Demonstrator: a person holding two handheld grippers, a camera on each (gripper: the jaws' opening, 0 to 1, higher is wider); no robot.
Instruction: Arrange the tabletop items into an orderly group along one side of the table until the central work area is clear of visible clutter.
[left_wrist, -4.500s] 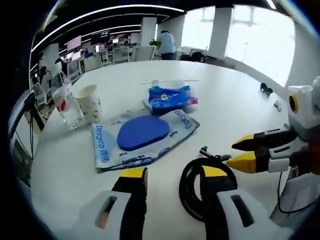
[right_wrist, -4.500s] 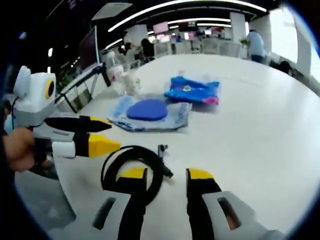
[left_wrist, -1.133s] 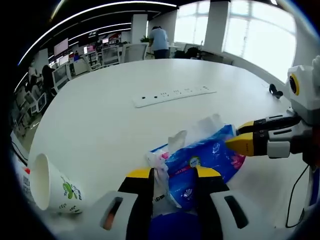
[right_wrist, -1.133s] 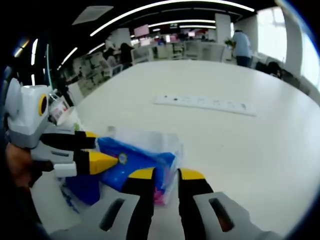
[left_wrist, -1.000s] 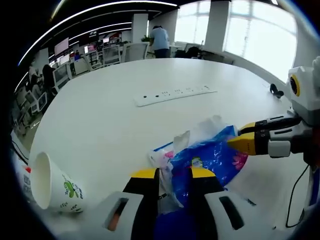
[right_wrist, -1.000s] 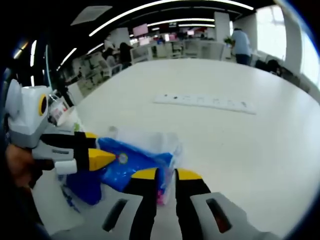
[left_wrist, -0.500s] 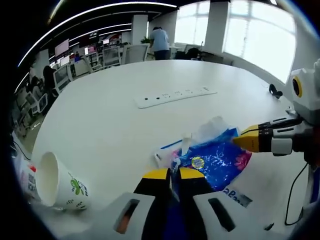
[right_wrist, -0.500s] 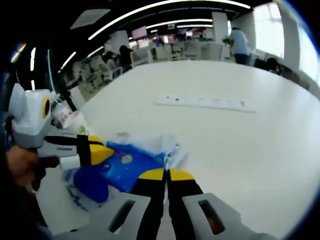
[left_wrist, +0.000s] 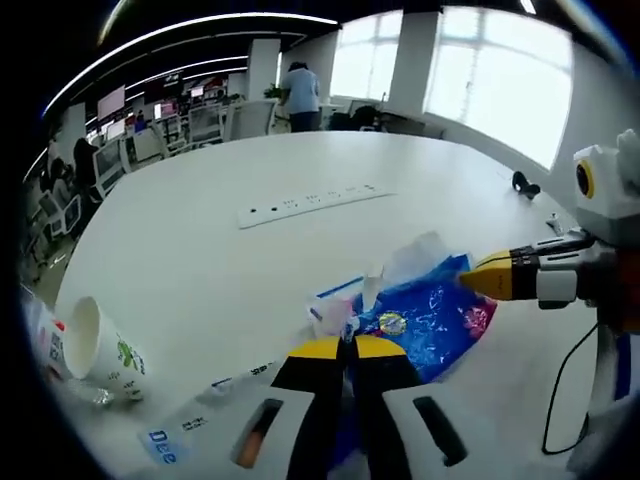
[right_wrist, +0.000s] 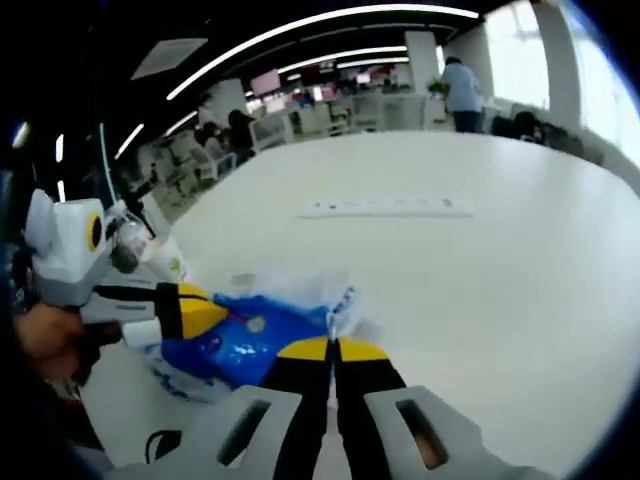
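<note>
A blue plastic packet (left_wrist: 425, 315) with a crinkled clear end is held between both grippers. My left gripper (left_wrist: 347, 346) is shut on its near edge, jaws pressed together. From the right, my right gripper (left_wrist: 478, 278) pinches the packet's far corner. In the right gripper view, the packet (right_wrist: 250, 338) lies just left of my shut right gripper (right_wrist: 333, 348), and the left gripper (right_wrist: 208, 306) bites it from the left. Beneath it lies a white printed bag (left_wrist: 190, 425). A paper cup (left_wrist: 97, 347) lies on its side beside a plastic bottle (left_wrist: 40, 335).
A white power strip (left_wrist: 305, 203) lies across the round white table (left_wrist: 200, 250) beyond the packet. A black cable (left_wrist: 560, 385) hangs at the right. The cup (right_wrist: 170, 260) and bottle (right_wrist: 125, 245) sit near the table's left edge. Desks and people fill the background.
Both grippers left the black cable coil, came to the blue packet and shut on its two ends. In the last half second both views rose and the packet came up with them.
</note>
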